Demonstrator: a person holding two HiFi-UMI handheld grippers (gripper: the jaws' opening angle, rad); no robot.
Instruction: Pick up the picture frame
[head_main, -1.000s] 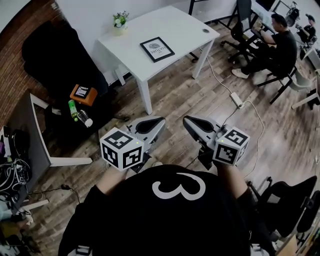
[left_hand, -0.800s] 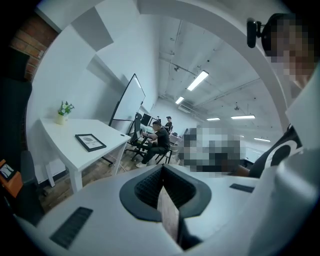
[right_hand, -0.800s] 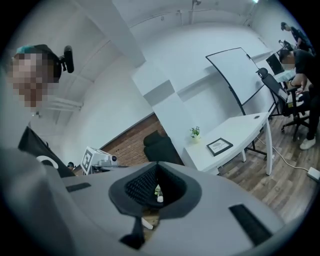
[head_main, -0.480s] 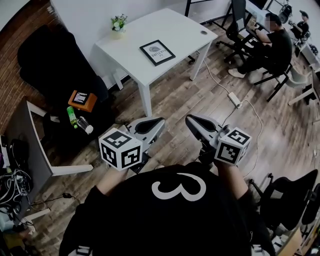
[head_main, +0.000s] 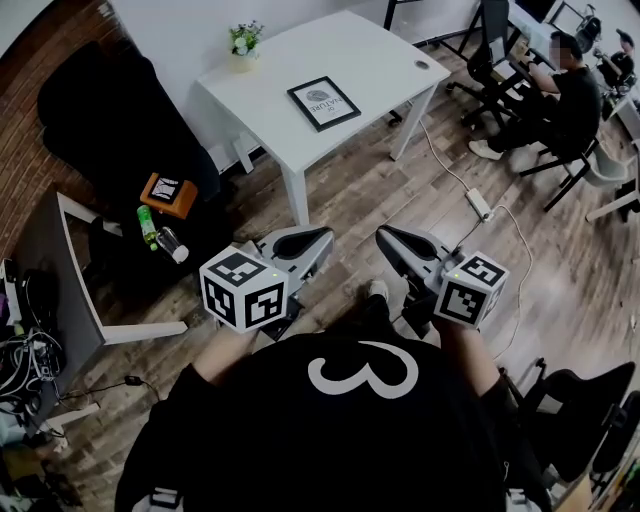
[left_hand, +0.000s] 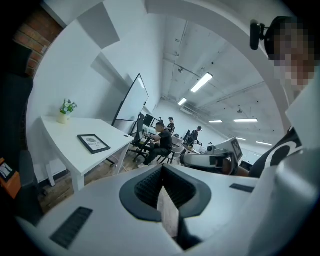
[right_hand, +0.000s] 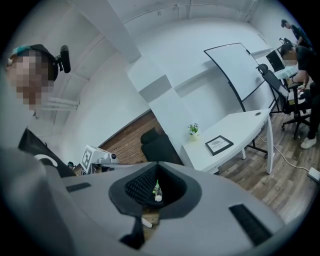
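Observation:
The black picture frame (head_main: 323, 103) lies flat on the white table (head_main: 375, 62), far ahead of both grippers. It also shows in the left gripper view as the frame (left_hand: 93, 143) and in the right gripper view as the frame (right_hand: 219, 144). My left gripper (head_main: 318, 240) is held in the air over the wooden floor, shut and with nothing in it. My right gripper (head_main: 386, 236) hovers beside it, also shut and holding nothing. In their own views the left gripper (left_hand: 164, 189) and right gripper (right_hand: 156, 194) show their jaws closed together.
A small potted plant (head_main: 245, 44) stands at the table's far left corner. A black armchair (head_main: 105, 110) sits left of the table, with an orange box (head_main: 167, 190) and bottles (head_main: 160, 232) below it. A power strip (head_main: 480, 204) lies on the floor. People sit at desks (head_main: 570, 95) to the right.
Both grippers have drifted a little across the floor with the person, and a shoe now shows between them. The jaws stayed shut and the frame has not moved.

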